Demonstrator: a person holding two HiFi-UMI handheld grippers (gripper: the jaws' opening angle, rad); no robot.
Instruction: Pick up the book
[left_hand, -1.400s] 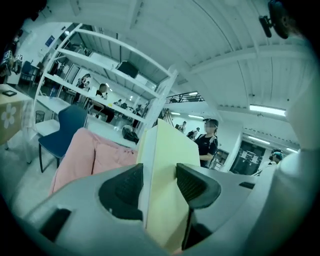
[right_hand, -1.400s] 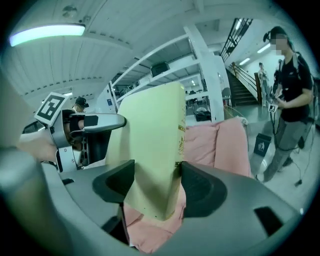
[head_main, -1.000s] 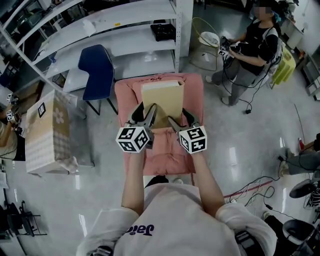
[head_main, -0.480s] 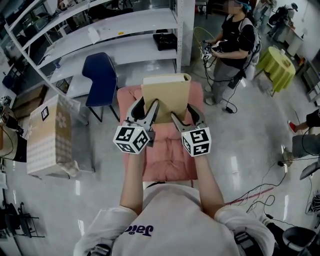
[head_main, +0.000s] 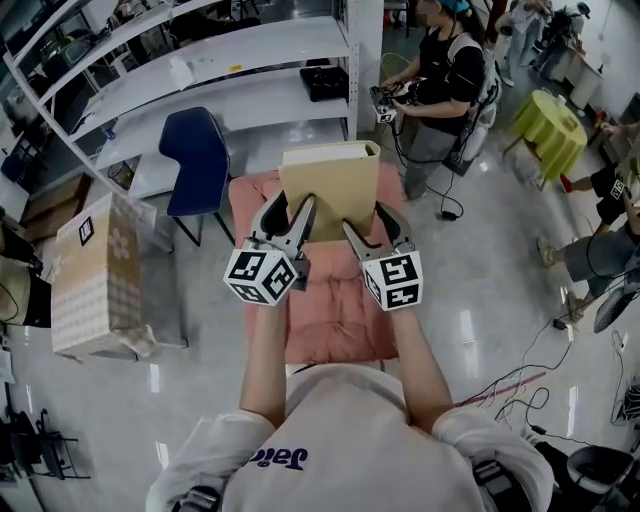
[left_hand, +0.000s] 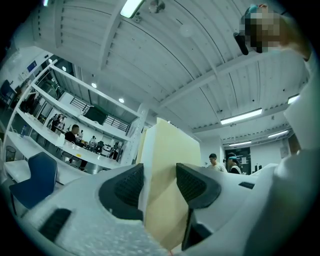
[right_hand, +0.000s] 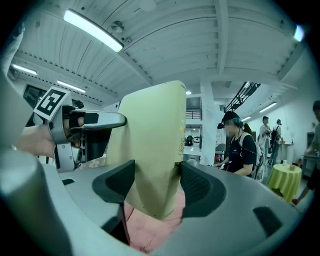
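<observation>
A thick tan book (head_main: 330, 190) stands upright, lifted above the pink cushion (head_main: 335, 325), with its white page block facing up. My left gripper (head_main: 293, 203) is shut on the book's lower left edge, and my right gripper (head_main: 368, 218) is shut on its lower right edge. In the left gripper view the book (left_hand: 172, 160) fills the gap between the dark pads of that gripper (left_hand: 159, 186). In the right gripper view the book's cover (right_hand: 152, 145) sits pressed between the pads of that gripper (right_hand: 157, 182), with the cushion (right_hand: 150, 225) below.
A blue chair (head_main: 195, 155) stands left of the cushion, and a flower-patterned cardboard box (head_main: 95, 270) sits further left. White shelving (head_main: 250, 60) runs along the back. A person (head_main: 440, 70) stands behind at the right, near a green-covered table (head_main: 550, 125). Cables lie on the floor (head_main: 500, 380).
Both grippers have risen with the book between them, lifting it off the cushion. The standing person at the back has walked leftward.
</observation>
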